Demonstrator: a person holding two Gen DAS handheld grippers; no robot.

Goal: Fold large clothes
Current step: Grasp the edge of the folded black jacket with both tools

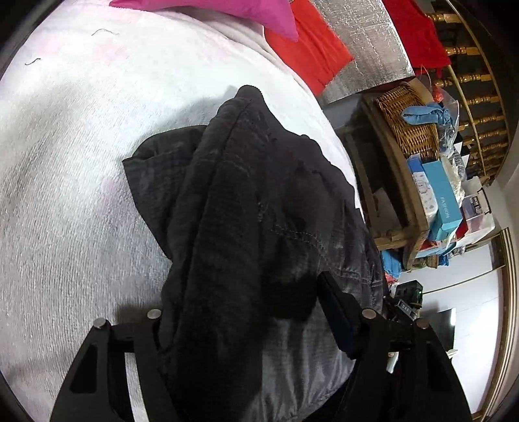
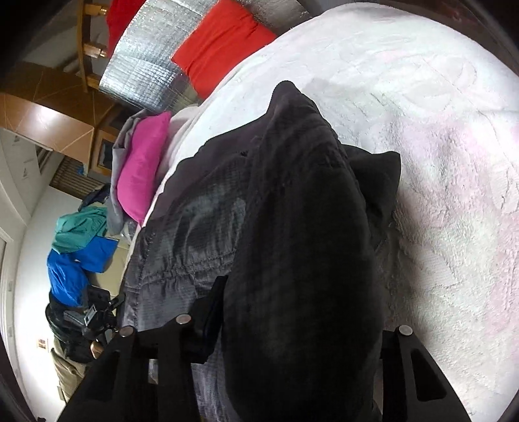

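Observation:
A large dark grey-black garment (image 1: 246, 207) hangs bunched over the white fuzzy bed cover (image 1: 71, 155). My left gripper (image 1: 246, 311) is shut on a thick fold of it; the cloth fills the space between the fingers and hides the left one. In the right wrist view the same garment (image 2: 292, 227) drapes over my right gripper (image 2: 292, 311), which is shut on it. The right finger is hidden by the cloth. The garment's far end rests on the bed cover (image 2: 454, 162).
A pink pillow (image 1: 227, 9) and a red cushion (image 1: 308, 48) lie at the bed's head. A wicker basket (image 1: 405, 123) and boxes (image 1: 441, 198) crowd a shelf beside the bed. A pile of blue and teal clothes (image 2: 78, 246) sits by the bed.

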